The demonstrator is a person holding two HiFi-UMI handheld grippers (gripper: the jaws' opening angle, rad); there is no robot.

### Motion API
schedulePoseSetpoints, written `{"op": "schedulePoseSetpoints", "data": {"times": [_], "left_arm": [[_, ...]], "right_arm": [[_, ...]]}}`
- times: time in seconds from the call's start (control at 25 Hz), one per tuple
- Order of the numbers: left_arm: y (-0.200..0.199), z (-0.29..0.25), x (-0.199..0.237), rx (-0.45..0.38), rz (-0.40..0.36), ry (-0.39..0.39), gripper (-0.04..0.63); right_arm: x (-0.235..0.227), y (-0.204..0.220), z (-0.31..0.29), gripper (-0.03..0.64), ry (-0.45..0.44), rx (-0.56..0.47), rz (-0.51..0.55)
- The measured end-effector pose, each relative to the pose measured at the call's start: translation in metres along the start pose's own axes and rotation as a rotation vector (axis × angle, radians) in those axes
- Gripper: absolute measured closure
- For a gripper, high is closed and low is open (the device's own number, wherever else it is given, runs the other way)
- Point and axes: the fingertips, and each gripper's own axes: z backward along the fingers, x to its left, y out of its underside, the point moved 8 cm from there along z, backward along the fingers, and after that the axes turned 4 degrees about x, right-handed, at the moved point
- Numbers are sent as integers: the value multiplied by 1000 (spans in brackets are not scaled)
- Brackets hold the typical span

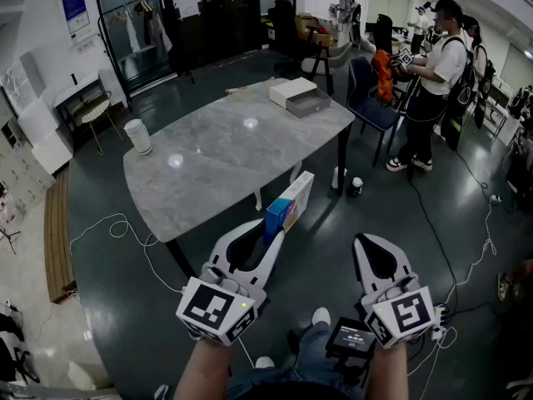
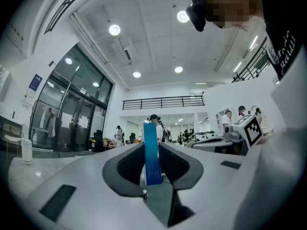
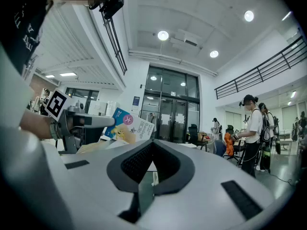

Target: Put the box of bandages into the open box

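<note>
Bandage box (image 1: 289, 207) is clamped by the left gripper (image 1: 275, 230) beside the table (image 1: 225, 157) edge. The right gripper (image 1: 369, 242) is closed, with nothing held.

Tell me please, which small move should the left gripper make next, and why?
Probably carry it forward over the table toward the open box at its far end. The left gripper has its jaws shut on the box of bandages, but it is by the near edge, far from the open box.
</note>
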Motion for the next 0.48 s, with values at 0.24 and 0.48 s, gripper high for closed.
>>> {"op": "schedulePoseSetpoints", "data": {"times": [0.24,0.48], "left_arm": [[5,-2,2,4,7,-15,500],[11,-86,-5,12,17,-70,500]], "right_arm": [[0,3,-3,592,-16,-2,2],[-85,13,-33,592,-71,16,10]]}}
